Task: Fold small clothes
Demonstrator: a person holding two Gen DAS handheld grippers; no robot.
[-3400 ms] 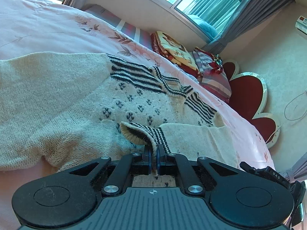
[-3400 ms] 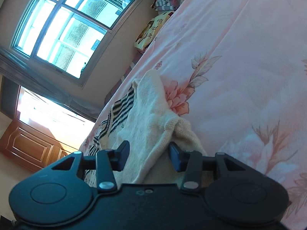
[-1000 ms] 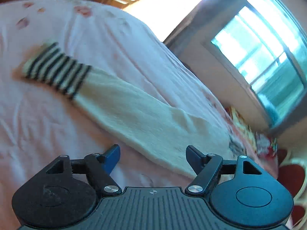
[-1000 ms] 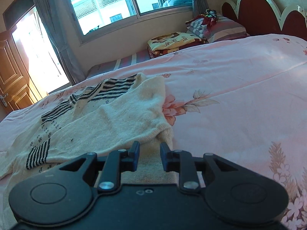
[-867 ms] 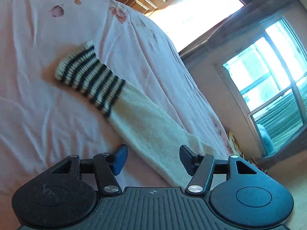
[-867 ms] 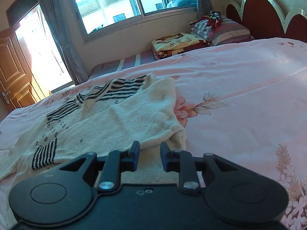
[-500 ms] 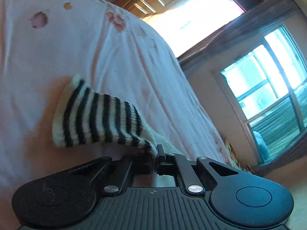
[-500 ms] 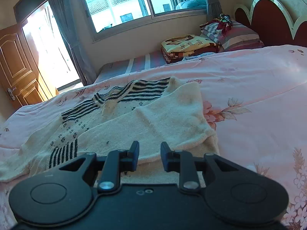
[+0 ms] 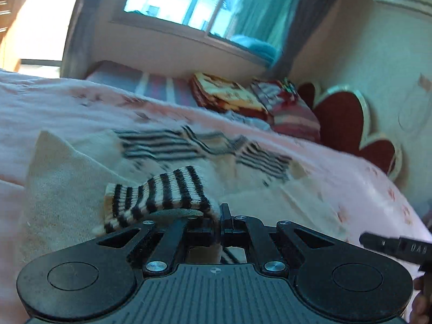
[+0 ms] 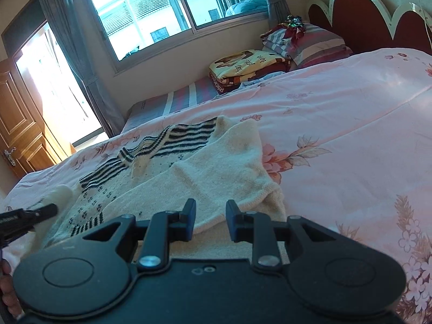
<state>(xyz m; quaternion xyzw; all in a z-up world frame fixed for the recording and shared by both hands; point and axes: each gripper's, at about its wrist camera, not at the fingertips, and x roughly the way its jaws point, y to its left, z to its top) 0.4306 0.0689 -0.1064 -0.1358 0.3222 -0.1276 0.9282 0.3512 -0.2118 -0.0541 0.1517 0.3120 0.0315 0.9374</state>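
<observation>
A cream knit sweater (image 10: 216, 162) with black stripes lies spread on the pink floral bed (image 10: 351, 124). One sleeve is folded across its body. My left gripper (image 9: 219, 226) is shut on the other sleeve's striped cuff (image 9: 159, 197) and holds it above the sweater's body (image 9: 59, 189). My right gripper (image 10: 208, 218) is open and empty, hovering just over the sweater's near right edge. The left gripper's side shows at the left edge of the right wrist view (image 10: 27, 217).
Folded blankets (image 10: 248, 67) and a striped pillow (image 10: 316, 40) sit at the head of the bed by the red headboard (image 10: 378, 19). A window (image 10: 167, 8) and a wooden door (image 10: 19, 124) stand beyond the bed. Bare pink sheet lies right of the sweater.
My left gripper shut on the striped cuff and has swung it from the bare sheet over toward the sweater's body. My right gripper stayed open, drifting slightly back.
</observation>
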